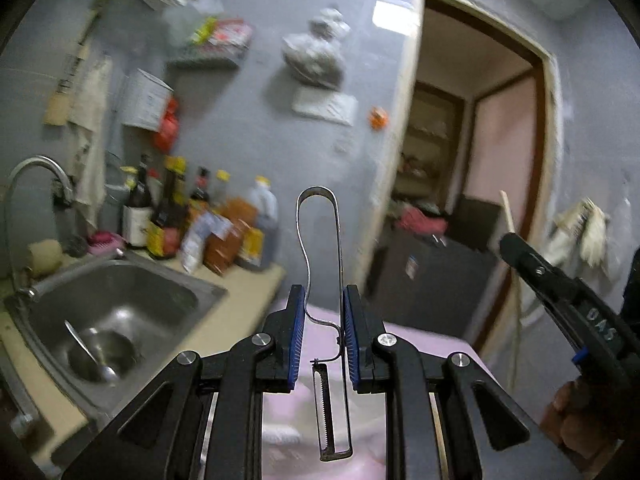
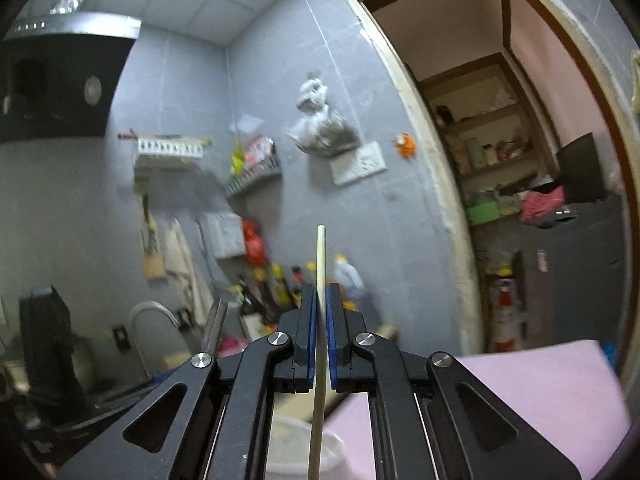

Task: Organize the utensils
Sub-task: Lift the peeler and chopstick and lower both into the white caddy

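Holding both tongs up in front of the grey kitchen wall [image 2: 352, 80], I have something pinched in each. My left gripper [image 1: 324, 320] is clamped on a metal peeler [image 1: 322, 264]: the wire handle loop sticks up past the blue pads [image 1: 297, 332], and the toothed blade hangs down between the black arms, above a pink cloth [image 1: 332, 412]. My right gripper [image 2: 319, 332] is squeezed together on a pale wooden chopstick [image 2: 321, 264], which runs straight up between its pads and down out of the bottom of the view. From the left camera I can see that right gripper [image 1: 506, 240] at the far right edge, with the chopstick [image 1: 507, 210] poking out of its tip, well apart from the peeler. Below and to the left lies the steel sink [image 1: 120, 312] with a bowl and spoon in it, a tap [image 1: 38, 172] over it, and a cluster of sauce bottles [image 1: 192, 216] on the counter behind. An open doorway [image 1: 480, 160] stands to the right.
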### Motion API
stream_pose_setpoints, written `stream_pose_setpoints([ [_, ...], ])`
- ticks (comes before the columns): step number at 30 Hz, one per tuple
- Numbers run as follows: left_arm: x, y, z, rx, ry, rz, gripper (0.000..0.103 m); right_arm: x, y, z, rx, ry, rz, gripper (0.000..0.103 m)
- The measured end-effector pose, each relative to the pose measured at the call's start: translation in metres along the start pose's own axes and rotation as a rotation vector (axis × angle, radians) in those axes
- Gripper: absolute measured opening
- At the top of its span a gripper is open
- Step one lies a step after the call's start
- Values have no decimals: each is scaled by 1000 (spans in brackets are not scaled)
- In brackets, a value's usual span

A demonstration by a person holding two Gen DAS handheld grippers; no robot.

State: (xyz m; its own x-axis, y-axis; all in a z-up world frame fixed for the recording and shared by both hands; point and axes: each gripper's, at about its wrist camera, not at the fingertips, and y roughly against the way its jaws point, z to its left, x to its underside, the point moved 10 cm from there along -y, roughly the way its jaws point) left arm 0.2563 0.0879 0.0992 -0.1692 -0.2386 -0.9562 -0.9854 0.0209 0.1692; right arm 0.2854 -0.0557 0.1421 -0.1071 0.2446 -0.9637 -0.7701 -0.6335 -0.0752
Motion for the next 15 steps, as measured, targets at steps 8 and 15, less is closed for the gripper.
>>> stream_pose_setpoints([
  [8,-13,-28,65,-20,98,-48,15,4,-39,12,21,-10,-109,2],
  [15,13,-47,79,-9,150,-19,15,30,-53,-2,95,22,-111,3],
])
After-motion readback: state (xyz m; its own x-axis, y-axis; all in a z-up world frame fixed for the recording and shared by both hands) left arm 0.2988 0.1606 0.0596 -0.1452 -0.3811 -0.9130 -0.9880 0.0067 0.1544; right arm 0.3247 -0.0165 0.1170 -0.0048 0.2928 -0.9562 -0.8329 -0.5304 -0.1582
